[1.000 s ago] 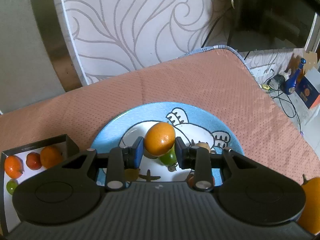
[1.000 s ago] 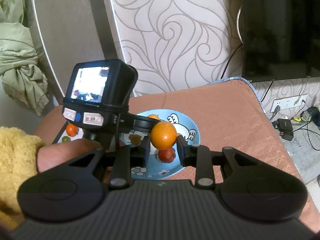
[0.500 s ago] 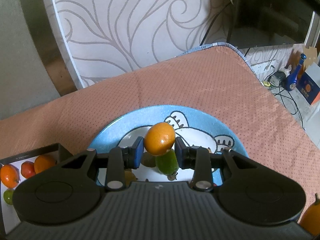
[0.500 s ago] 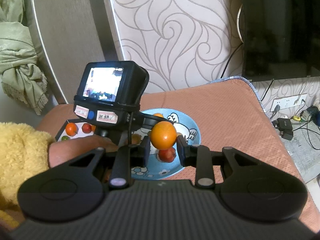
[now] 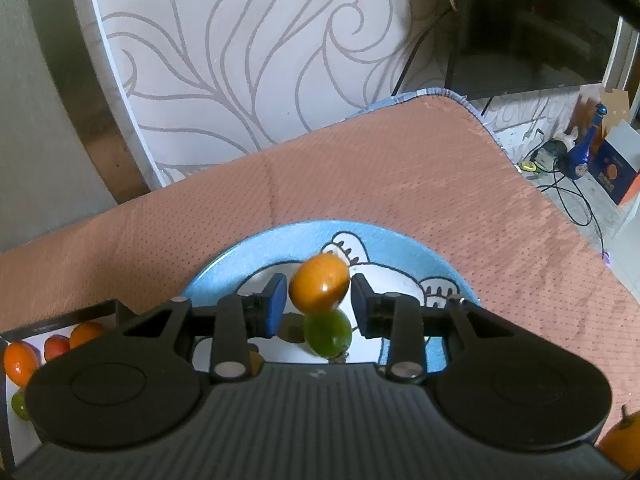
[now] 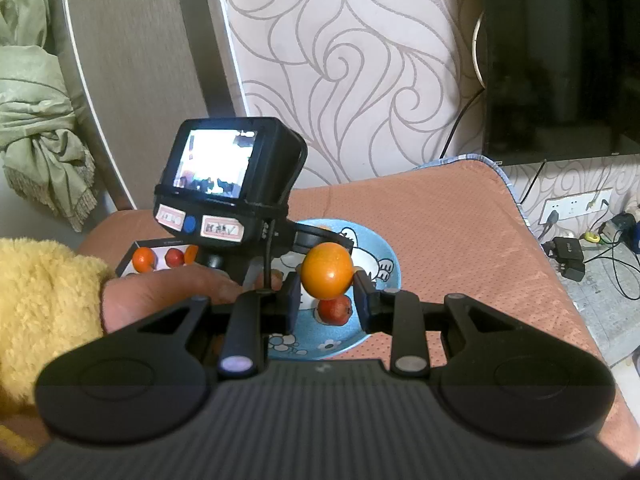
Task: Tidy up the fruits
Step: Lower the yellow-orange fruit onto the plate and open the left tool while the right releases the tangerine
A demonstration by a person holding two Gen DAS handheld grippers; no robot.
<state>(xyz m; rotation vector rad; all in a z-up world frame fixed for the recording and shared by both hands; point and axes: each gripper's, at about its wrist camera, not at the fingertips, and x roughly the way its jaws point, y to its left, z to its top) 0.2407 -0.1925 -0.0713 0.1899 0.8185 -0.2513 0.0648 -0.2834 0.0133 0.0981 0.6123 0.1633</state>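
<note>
Now my left gripper (image 5: 319, 304) is opening over the round blue cartoon-printed plate (image 5: 256, 248): its blue-padded fingers (image 5: 275, 304) stand just clear of the oval orange kumquat (image 5: 318, 286) between them, a sliver of gap on either side. Directly beneath that fruit lies a smooth green oval fruit (image 5: 329, 334) on the plate's white centre. My right gripper (image 6: 326, 300) pinches a second round orange kumquat (image 6: 327, 270), both black pads tight against its flanks, held above a small red fruit (image 6: 335, 309) that rests in the same plate. Beyond my right fingers, the left tool's black camera block with lit screen (image 6: 228, 180) rises beside the plate, my bare hand (image 6: 168, 296) and fluffy yellow sleeve (image 6: 44, 300) behind it. Left of the plate sits a black-rimmed white tray (image 5: 60, 318) holding orange, red and green fruits. Everything rests on a dotted salmon-pink mat (image 5: 400, 168), before swirl-patterned wallpaper (image 5: 248, 48) and a dark television (image 6: 560, 60).
</note>
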